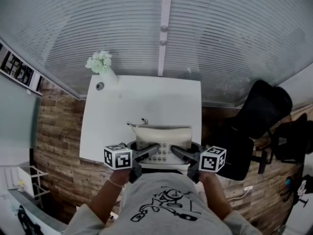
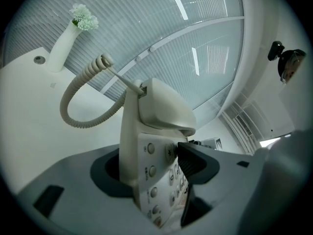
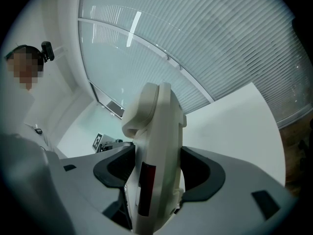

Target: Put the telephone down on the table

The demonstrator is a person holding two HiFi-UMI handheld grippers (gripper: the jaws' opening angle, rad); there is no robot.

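– What's in front of the person?
– A white table [image 1: 146,97] against a wall of blinds, with a black chair [image 1: 264,111] off to its right.

– And the telephone?
– The cream telephone [image 1: 164,135] is at the table's near edge, handset on its cradle. I can't tell whether its base touches the top.

– The tools?
– The left gripper [image 1: 154,151] is clamped on the phone's left end, one jaw pressing on the keypad. The right gripper [image 1: 177,153] is clamped on the right end, with a jaw on either face.

– Anything smaller?
– A white vase [image 1: 108,76] of flowers stands at the far left corner. The coiled cord [image 2: 80,106] loops out from the phone's far side.
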